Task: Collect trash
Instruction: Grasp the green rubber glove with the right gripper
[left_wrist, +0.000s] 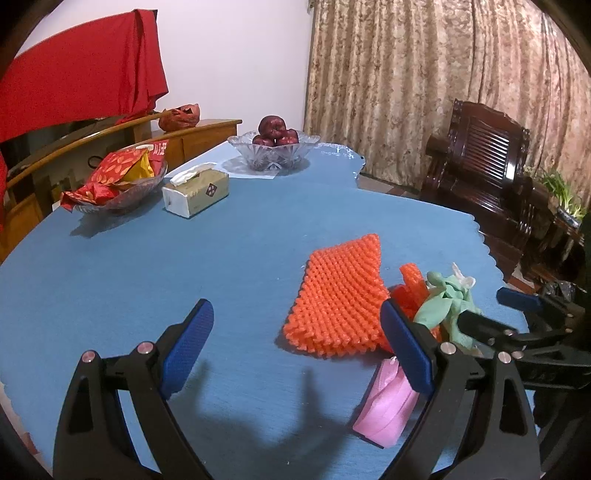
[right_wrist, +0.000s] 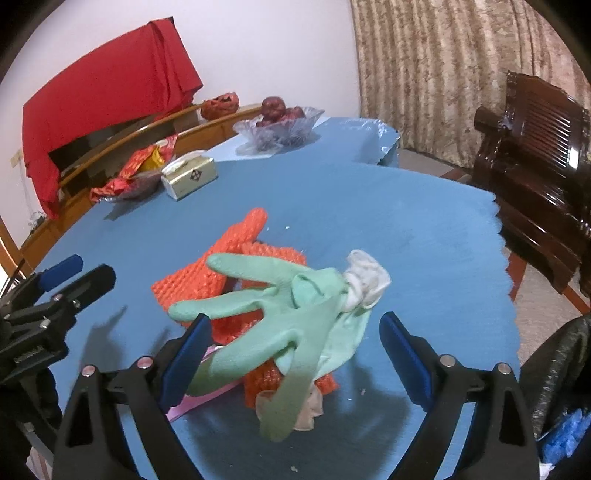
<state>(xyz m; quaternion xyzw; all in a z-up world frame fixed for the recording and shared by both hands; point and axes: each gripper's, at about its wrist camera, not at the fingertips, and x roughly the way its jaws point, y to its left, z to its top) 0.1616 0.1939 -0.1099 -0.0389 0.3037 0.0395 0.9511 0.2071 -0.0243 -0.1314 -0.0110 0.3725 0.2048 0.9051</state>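
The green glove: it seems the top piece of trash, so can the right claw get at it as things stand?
Probably yes. The green glove lies on top of the orange mesh, between the open right claw's fingers, with nothing over it.

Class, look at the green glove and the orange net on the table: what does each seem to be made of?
Glove: thin matte rubber, maybe latex, since its fingers flop and crease limply. Net: foam mesh, probably fruit packing, with a puffy, open knotted weave.
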